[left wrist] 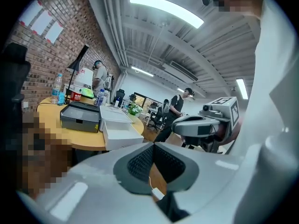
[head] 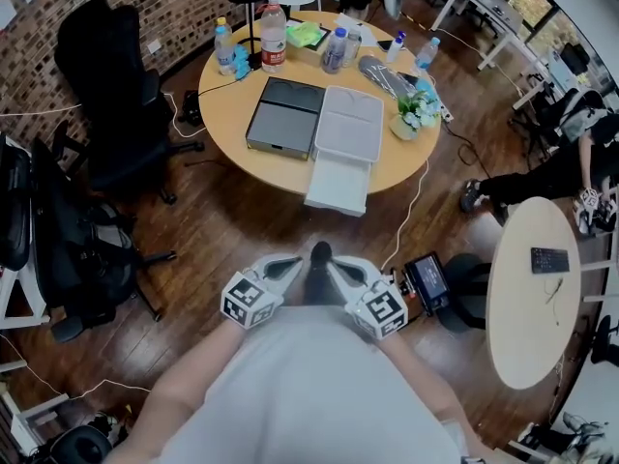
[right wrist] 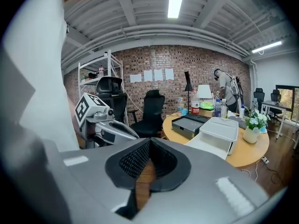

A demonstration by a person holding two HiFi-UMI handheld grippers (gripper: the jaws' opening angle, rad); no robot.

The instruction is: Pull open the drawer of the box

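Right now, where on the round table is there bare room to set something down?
Two bare patches on the table: the left rim beside the dark box, this side of the bottles; the near right rim between the white box and the plant. The far side is crowded. The open drawer overhangs the near edge.

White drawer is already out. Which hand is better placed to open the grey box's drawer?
Left, slightly: the grey box sits on the left gripper's side of the white box. Both it and the right gripper are shut, empty, far from the table.
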